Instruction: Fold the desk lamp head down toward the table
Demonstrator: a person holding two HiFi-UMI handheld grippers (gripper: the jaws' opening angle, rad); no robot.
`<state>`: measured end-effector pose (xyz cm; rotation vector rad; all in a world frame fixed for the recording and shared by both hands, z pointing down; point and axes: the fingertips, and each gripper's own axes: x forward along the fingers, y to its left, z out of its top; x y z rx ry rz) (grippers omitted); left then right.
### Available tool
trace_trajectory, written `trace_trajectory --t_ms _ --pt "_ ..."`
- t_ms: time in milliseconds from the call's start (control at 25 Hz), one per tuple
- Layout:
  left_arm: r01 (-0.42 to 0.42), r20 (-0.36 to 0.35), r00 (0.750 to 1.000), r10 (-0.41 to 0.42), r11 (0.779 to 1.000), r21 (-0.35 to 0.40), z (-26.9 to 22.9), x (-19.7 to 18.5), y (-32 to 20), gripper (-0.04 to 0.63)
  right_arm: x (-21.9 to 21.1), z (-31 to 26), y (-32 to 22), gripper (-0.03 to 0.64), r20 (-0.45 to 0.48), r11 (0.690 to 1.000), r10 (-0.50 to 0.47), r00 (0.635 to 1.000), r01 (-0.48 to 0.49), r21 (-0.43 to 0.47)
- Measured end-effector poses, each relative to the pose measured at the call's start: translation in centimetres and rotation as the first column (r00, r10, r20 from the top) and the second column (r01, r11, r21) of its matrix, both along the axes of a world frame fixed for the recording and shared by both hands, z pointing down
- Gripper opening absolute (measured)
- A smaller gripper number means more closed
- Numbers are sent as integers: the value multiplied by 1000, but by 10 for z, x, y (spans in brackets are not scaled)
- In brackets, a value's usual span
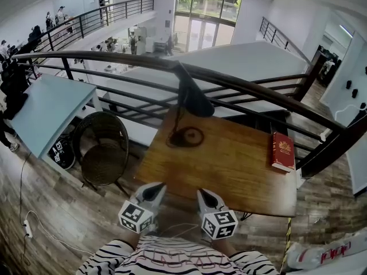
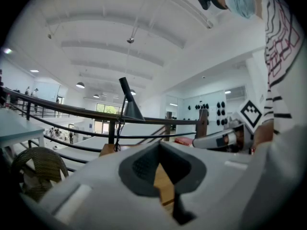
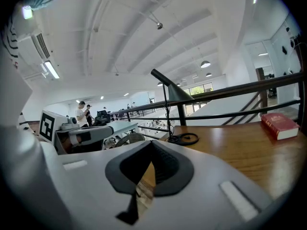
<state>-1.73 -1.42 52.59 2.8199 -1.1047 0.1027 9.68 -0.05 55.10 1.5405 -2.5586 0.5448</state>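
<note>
A black desk lamp stands at the far edge of the wooden table (image 1: 229, 171). Its cone head (image 1: 193, 98) is raised on a thin stem above a ring-shaped base (image 1: 187, 136). My left gripper (image 1: 156, 189) and right gripper (image 1: 206, 196) hover side by side at the table's near edge, well short of the lamp. Both are shut with nothing between the jaws. From the left gripper view the lamp (image 2: 129, 104) rises beyond the closed jaws (image 2: 159, 145). The right gripper view shows the lamp head (image 3: 173, 92) and base (image 3: 185, 139) ahead of its closed jaws (image 3: 151, 145).
A red book (image 1: 282, 151) lies at the table's right edge. A dark metal railing (image 1: 252, 85) runs right behind the lamp. A wicker chair (image 1: 103, 148) stands left of the table, with a pale blue table (image 1: 49, 107) beyond it. Cables trail on the wooden floor.
</note>
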Motion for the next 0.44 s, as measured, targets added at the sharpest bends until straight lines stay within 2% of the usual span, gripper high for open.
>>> trace_trajectory --t_ms 440 --pt "-4 -4 1000 4 1000 -3 2 2 1 2 5 0 0 2 -5 1000 18 1000 -18 -5"
